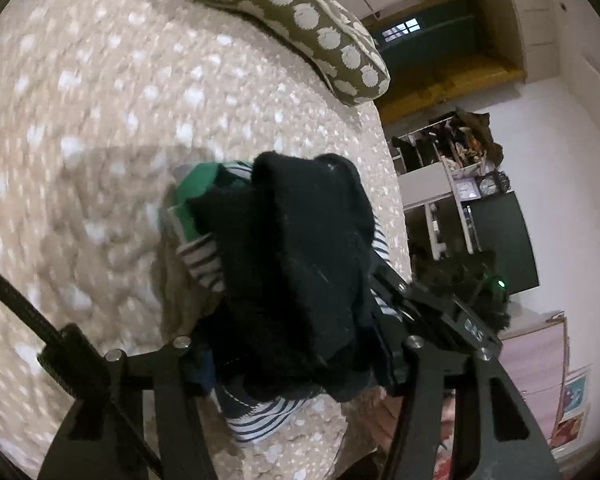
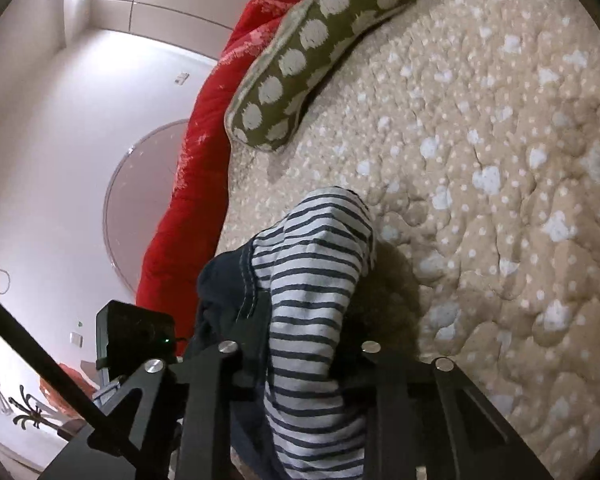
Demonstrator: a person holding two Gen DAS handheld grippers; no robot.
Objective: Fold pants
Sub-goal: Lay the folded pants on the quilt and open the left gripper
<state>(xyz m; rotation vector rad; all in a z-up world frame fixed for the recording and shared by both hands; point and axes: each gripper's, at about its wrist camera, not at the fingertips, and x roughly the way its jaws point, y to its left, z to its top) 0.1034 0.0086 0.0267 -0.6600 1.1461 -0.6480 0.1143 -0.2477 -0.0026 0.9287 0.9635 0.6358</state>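
Observation:
The pants (image 1: 296, 264) are dark navy with striped white-and-navy parts and a green patch. In the left wrist view they bunch over my left gripper (image 1: 300, 352), which is shut on them above the bed. In the right wrist view the striped pants fabric (image 2: 312, 280) with a navy stitched edge drapes over my right gripper (image 2: 300, 364), which is shut on it. The fingertips of both grippers are hidden by cloth.
A beige quilt (image 2: 480, 160) with white dots covers the bed (image 1: 100, 120). An olive pillow (image 1: 292, 12) with white dots lies at the head; it also shows in the right wrist view (image 2: 320, 52). A red blanket (image 2: 204, 160) lies along the bed edge. Shelves (image 1: 452, 184) stand by the wall.

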